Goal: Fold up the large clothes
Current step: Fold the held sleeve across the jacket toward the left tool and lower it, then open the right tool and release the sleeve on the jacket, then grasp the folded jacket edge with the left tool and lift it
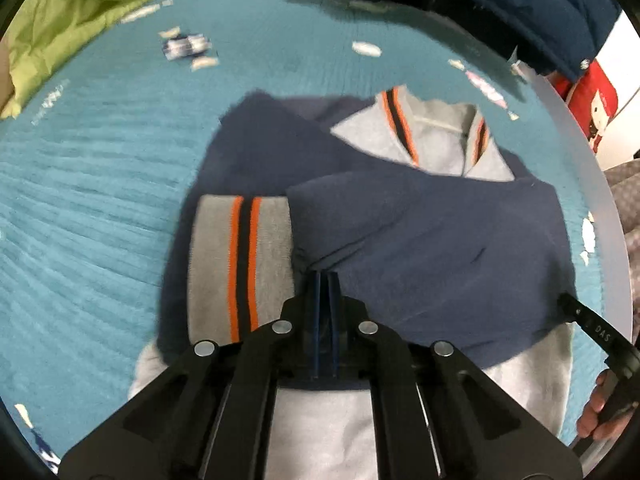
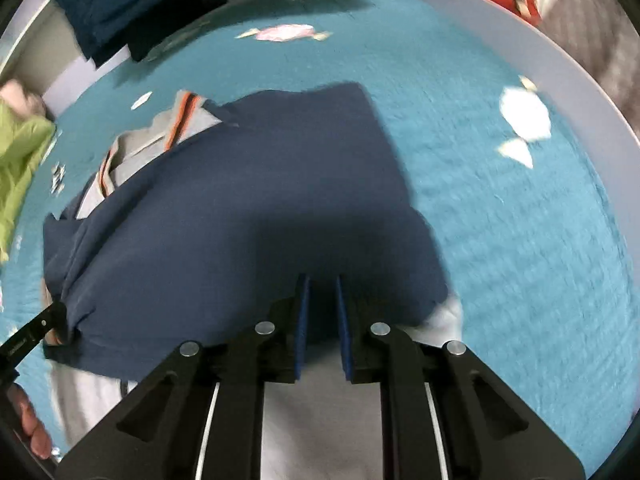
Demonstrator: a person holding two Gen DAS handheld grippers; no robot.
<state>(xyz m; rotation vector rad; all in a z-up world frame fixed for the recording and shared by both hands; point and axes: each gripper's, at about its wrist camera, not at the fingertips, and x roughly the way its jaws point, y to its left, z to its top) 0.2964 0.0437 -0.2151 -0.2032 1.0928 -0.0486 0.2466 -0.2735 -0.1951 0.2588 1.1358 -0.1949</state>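
The navy sweatshirt lay part-folded on a round tabletop covered w/ a teal cloth printed w/ candy shapes. Its grey collar w/ orange and black stripes sat at the far end, and a grey cuff w/ the same stripes lay across the left side of the garment. A pale grey panel of the same piece showed nearest, under the navy fold.

Left claw – blue pads pressed almost together, pinching the near edge of the navy fold just right of the cuff. Right claw – pads narrow but w/ a small gap filled by dark fabric at the near edge of the navy layer, so it gripped the cloth too. In the left wrist view the other claw's black finger touched the sweatshirt's right edge, w/ a person's fingers on the handle below it.

A lime-green garment was bunched at the far left, and dark blue clothes were piled at the far edge. A red bag w/ a cartoon print stood beyond the tabletop, right. Both views were a bit blurred.
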